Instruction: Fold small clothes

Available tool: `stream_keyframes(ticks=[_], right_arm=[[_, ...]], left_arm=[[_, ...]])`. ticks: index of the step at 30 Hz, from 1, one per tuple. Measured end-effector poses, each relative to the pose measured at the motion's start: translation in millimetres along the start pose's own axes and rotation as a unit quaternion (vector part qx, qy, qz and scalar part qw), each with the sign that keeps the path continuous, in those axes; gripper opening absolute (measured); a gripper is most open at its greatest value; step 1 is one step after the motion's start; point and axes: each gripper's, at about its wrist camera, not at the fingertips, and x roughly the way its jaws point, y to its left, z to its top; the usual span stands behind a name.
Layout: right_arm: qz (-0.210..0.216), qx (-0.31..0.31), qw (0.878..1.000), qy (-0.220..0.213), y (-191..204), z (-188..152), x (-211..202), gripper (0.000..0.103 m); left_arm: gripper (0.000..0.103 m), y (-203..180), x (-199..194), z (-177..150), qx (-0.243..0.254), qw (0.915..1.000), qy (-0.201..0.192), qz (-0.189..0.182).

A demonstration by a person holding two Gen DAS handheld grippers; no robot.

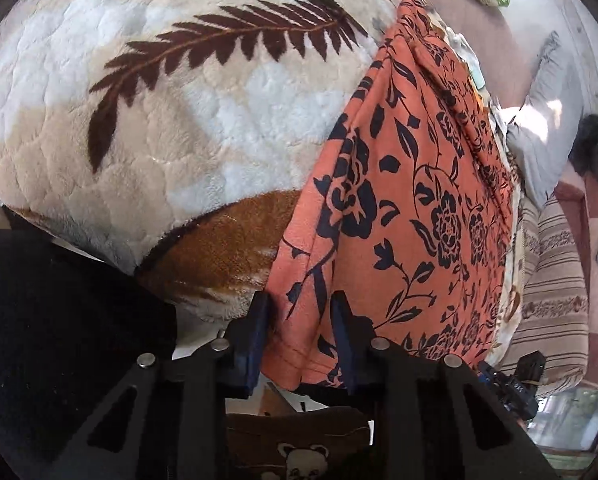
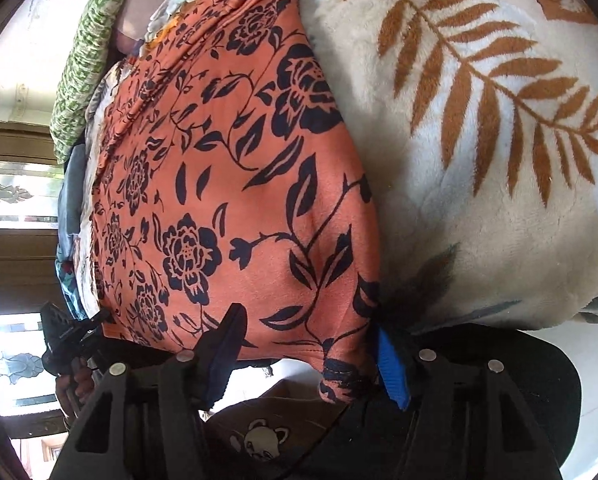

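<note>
An orange cloth with a dark floral print lies spread on a cream fleece blanket with brown fern leaves. My left gripper points down at the cloth's near corner. Its jaws stand narrow, with a gathered ridge of the cloth pinched between the pads. In the right wrist view the same orange cloth fills the middle, on the blanket. My right gripper stands wide at the other near corner. The hem lies flat between its fingers, unpinched.
A green patterned cloth and other crumpled clothes lie at the cloth's far end. A grey pillow and a striped cushion sit to the side. A brown garment with a bear print hangs below the grippers. A hand shows at lower left.
</note>
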Motion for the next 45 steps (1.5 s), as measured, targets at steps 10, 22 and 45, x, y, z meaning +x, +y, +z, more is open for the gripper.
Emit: stream_keyframes(ticks=[10, 22, 45], right_arm=[[0.004, -0.001, 1.0, -0.003, -3, -3, -1, 0.015], [0.004, 0.015, 1.0, -0.009, -19, -6, -9, 0.01], [0.272, 0.033, 0.952, -0.134, 11, 47, -82, 0.009]], left_arm=[[0.006, -7, 3, 0, 0.032, 0.9987, -0.014, 0.038], [0.022, -15, 3, -2, 0.064, 0.995, -0.027, 0.071], [0.007, -114, -66, 54, 0.15, 0.9801, -0.118, -0.056]])
